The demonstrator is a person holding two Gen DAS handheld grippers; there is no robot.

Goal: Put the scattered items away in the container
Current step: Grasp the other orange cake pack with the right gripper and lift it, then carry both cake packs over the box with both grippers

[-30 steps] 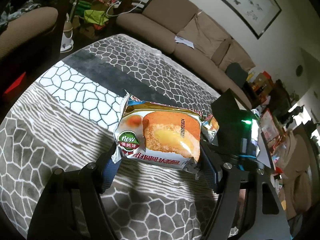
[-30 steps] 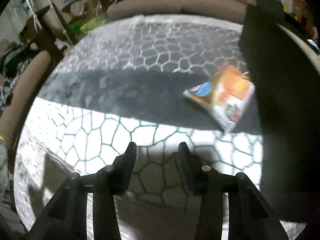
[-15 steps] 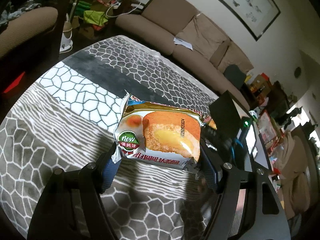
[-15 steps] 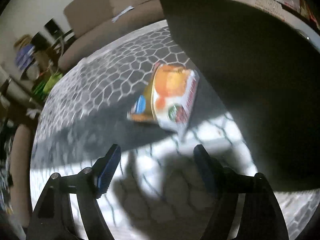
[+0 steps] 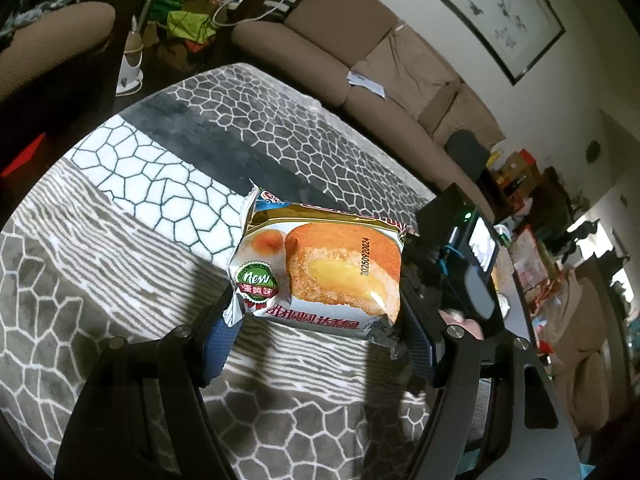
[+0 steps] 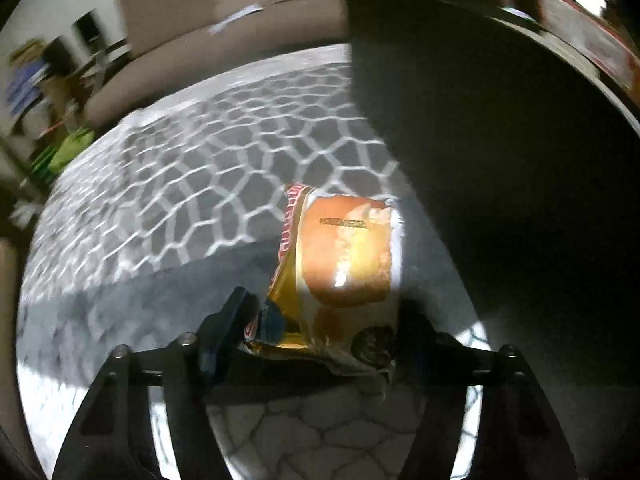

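1. Grey cloth patterned with white honeycomb lines covers the table; a dark-walled container rises just right of the right gripper.
2. Its jaws have just been closing around a second orange cake packet; firm contact cannot be told through blur.
3. An orange-and-white wrapped cake packet is clamped in the left gripper.
4. Squeezing should be finished before lifting.
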